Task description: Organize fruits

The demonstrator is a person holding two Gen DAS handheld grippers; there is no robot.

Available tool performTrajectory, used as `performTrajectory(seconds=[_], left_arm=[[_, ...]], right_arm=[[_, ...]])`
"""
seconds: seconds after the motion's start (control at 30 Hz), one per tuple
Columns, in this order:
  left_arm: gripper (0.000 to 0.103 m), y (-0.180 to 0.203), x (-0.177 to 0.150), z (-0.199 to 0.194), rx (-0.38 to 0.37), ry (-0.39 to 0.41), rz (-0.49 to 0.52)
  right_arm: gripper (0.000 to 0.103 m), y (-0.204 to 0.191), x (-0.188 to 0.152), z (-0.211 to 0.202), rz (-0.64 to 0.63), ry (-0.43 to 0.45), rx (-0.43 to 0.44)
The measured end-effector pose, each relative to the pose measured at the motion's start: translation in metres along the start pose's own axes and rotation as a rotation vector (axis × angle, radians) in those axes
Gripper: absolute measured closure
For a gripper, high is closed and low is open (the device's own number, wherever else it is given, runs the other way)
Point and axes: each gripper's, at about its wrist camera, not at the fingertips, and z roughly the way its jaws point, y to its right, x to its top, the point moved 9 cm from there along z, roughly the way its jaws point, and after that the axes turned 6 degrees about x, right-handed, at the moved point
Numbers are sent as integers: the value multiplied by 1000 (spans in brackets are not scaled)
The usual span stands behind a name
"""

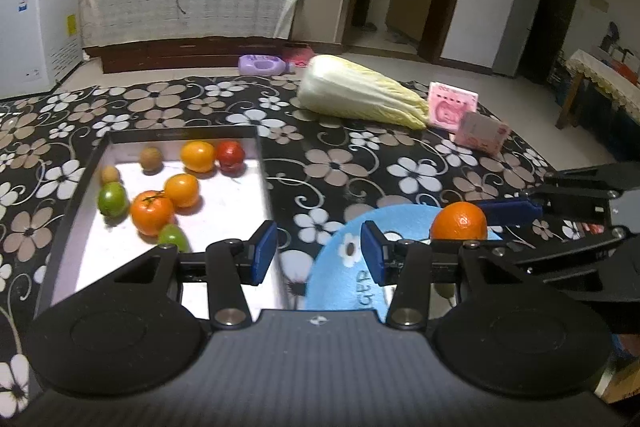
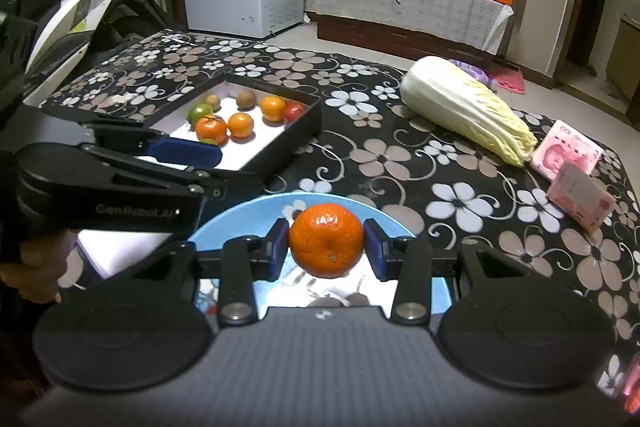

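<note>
Orange in my right grip, hanging over the plate — left hand free and waiting.

My right gripper (image 2: 326,251) has its blue-padded fingers (image 2: 276,251) clenched on the round orange mandarin (image 2: 326,245), one pad on each flank, so it hangs clear above the pale blue round plate (image 2: 400,227) and not on it. I reckon that plate is the drop spot, since the black shallow box with the white floor (image 1: 100,155) holds the other fruit — oranges, green ones, a red one. My left gripper (image 1: 318,253) sits released, fingers apart on nothing, between box and plate, ready for the next pick. The long pale napa cabbage (image 1: 356,95) lies well apart on the flowered counter (image 1: 400,163).
</note>
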Motion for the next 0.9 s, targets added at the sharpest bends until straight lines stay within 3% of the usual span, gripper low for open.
performTrajectory(seconds=[0.9], left_arm=[[50, -77, -4, -16, 138, 9, -20]], right_arm=[[59, -64, 32, 41, -37, -16, 79]])
